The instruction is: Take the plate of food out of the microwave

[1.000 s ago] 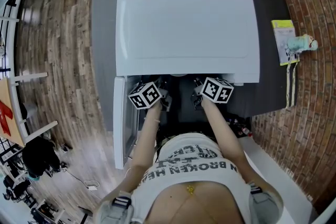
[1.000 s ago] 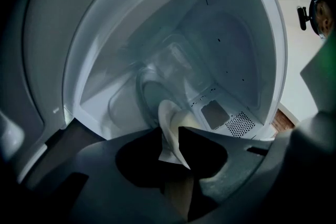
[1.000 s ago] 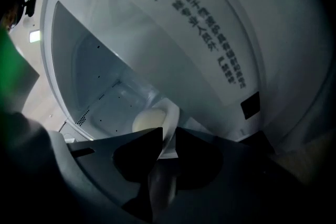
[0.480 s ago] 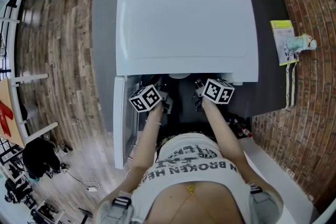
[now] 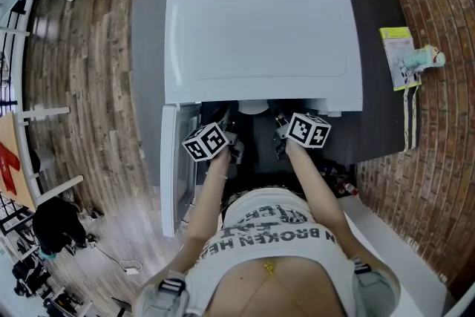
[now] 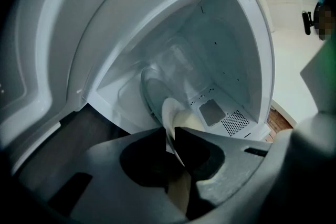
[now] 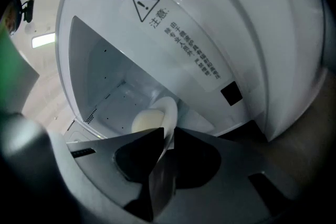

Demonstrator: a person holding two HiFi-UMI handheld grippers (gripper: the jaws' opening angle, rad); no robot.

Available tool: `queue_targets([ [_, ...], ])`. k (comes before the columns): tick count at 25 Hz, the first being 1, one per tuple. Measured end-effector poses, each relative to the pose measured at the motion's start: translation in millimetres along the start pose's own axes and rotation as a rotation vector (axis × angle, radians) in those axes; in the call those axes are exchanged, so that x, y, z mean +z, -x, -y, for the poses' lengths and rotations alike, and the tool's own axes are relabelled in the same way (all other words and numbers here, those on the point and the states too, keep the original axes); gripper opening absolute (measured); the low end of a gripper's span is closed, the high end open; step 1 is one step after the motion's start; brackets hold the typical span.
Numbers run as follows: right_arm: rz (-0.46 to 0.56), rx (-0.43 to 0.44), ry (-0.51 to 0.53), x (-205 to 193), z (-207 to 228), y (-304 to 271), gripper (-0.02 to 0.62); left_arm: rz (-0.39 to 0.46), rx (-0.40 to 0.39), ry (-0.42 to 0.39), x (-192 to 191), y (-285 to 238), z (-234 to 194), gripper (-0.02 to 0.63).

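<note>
A white microwave [image 5: 260,41] stands on a dark grey table [image 5: 145,85] with its door [image 5: 172,167] swung open to the left. The white plate [image 5: 253,108] peeks out at the front of the cavity. In the left gripper view the plate [image 6: 170,113] carries a pale lump of food [image 6: 191,122], and my left gripper [image 6: 168,131] is shut on its rim. The right gripper view shows the same plate [image 7: 169,107] and food [image 7: 147,120], with my right gripper [image 7: 169,131] shut on the opposite rim. Both grippers, left [image 5: 226,131] and right [image 5: 286,126], sit at the opening.
A yellow-green packet [image 5: 399,56] and a small pale figure [image 5: 429,56] lie on the table's right edge. A glass turntable [image 6: 152,86] lies inside the cavity. A brick wall runs along the right, and wooden floor lies to the left.
Both grippers have drawn back a little toward the person, and the plate's white edge has come into sight at the microwave's front.
</note>
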State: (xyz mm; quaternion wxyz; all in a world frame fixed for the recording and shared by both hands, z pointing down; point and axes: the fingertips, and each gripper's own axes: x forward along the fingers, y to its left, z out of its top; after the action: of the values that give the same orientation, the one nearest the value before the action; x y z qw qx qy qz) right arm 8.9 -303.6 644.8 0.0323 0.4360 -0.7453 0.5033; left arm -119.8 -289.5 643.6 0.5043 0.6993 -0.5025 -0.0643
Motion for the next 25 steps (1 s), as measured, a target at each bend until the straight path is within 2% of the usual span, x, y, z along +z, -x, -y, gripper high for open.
queue_targets([
  [12,0.002,0.012,0.023,-4.7,-7.6,10.3,0.060,0.008,-0.009,-0.010,-5.3,12.9,4.9,0.058],
  [25,0.014,-0.018,0.051,-16.5,-15.8,26.2,0.060,0.014,-0.017,-0.027,-14.1,31.3,9.5,0.058],
])
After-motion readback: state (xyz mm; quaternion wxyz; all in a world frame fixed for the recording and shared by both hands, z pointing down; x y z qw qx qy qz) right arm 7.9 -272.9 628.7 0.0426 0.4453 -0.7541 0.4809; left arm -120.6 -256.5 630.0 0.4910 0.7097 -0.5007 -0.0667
